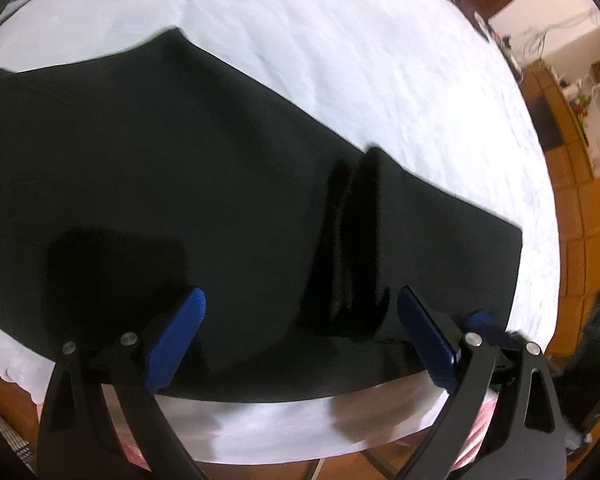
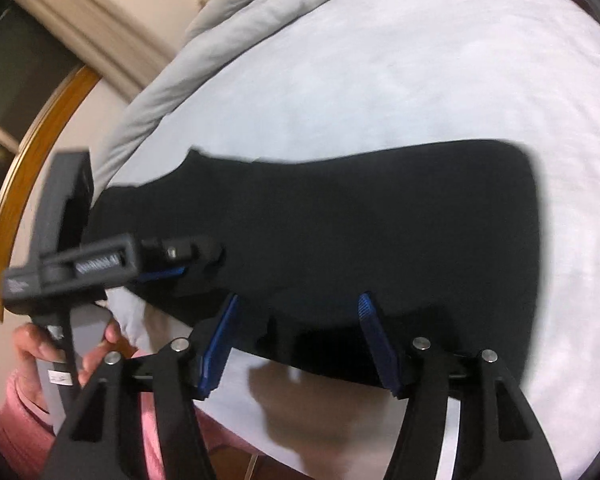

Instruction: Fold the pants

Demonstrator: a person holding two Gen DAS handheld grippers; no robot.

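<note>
Bed [image 1: 380, 60]: white sheet, grey blanket [image 2: 220, 32] at far edge.
Pants [image 1: 180, 180]: black, soft, limp, lying flat across the bed's near side; best taken at near hem corners.
Left tool [image 1: 300, 340]: jaws wide, empty.
Right tool [image 2: 296, 344]: jaws wide, empty.
Fabric layers, seams indistinct; blur throughout.

Black pants [image 1: 180, 184] lie flat, folded lengthwise, on white bedsheet [image 1: 340, 40].

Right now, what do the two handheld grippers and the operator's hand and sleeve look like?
Both the left gripper and the right gripper have matte black arms with triangular cutouts, silver pivot pins and blue ribbed pads. The bare left hand shows a pink sleeve.
</note>
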